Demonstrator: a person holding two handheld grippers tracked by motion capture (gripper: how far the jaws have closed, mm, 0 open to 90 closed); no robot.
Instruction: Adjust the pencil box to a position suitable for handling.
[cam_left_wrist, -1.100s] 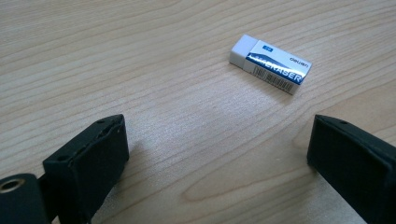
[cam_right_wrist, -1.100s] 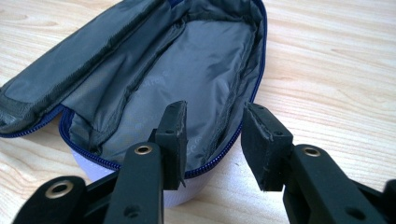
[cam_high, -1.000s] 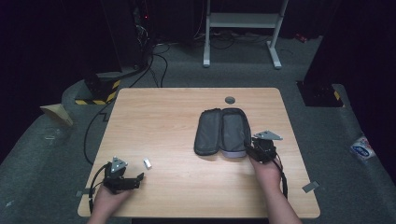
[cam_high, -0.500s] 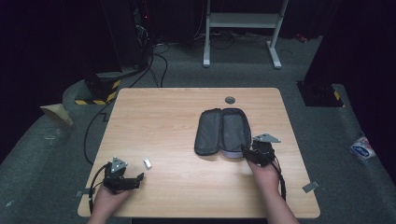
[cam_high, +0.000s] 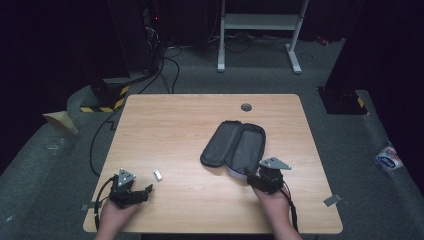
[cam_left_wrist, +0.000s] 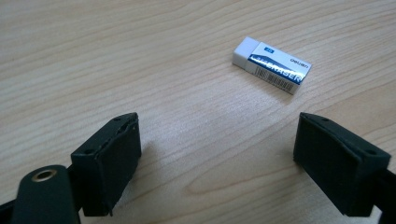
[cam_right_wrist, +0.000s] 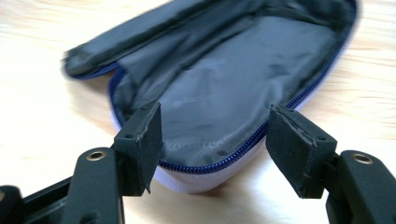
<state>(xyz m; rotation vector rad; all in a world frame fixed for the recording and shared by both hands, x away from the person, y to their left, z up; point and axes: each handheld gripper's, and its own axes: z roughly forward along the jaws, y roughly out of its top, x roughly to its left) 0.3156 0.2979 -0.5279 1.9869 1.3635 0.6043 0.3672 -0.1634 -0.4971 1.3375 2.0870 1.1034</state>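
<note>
Pencil case (cam_right_wrist: 224, 93) lies unzipped before the right gripper (cam_right_wrist: 215, 140), fingers apart and opening; its print reads close up.

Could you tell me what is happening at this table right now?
A person is working at a wooden table with a gripper in each hand. The right gripper sits at the near end of an unzipped dark pencil case; its jaws have just been opening and stand apart over the case's edge, gripping nothing. The left gripper rests on the table near the front left corner, jaws wide apart, pointing at a small white eraser that lies untouched just ahead of it.
</note>
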